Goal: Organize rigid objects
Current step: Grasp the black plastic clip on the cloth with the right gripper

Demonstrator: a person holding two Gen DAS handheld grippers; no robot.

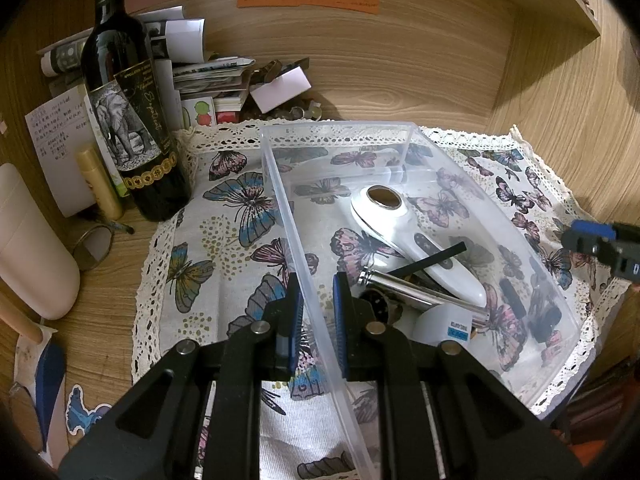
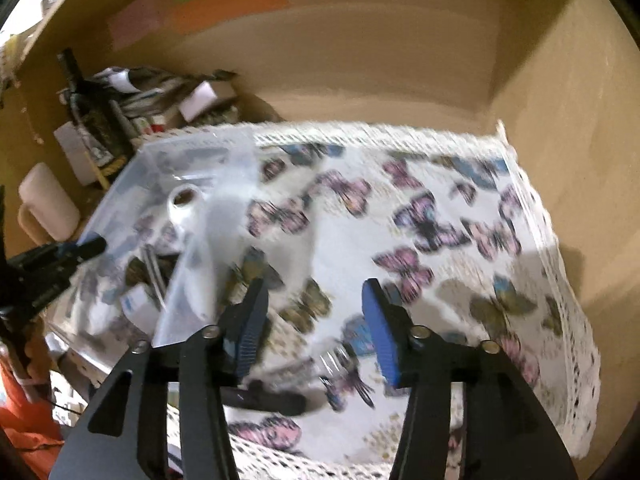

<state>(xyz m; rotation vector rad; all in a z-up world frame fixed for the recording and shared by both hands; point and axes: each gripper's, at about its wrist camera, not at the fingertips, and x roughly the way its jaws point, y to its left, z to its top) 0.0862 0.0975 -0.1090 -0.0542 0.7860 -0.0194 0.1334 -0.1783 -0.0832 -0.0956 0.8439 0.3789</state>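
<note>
A clear plastic bin [image 1: 280, 184] stands on a butterfly-print cloth [image 1: 224, 248]. Inside lie a white handheld device with a round head [image 1: 400, 232], a metal tube [image 1: 412, 292], a black stick [image 1: 432, 260] and a small white bottle [image 1: 440, 324]. My left gripper [image 1: 317, 320] is shut on the bin's left wall, one pad on each side. In the blurred right wrist view my right gripper [image 2: 316, 320] hangs open above the cloth [image 2: 440, 220], right of the bin [image 2: 192, 168], with nothing between its fingers. A dark pen-like object [image 2: 268, 398] lies on the cloth just below it.
A dark wine bottle [image 1: 132, 120], a yellow tube [image 1: 100, 184], a cream container [image 1: 32, 248] and glasses [image 1: 92, 244] crowd the wooden desk at the left. A pile of papers [image 1: 216, 76] sits behind. Wooden walls close the back and right.
</note>
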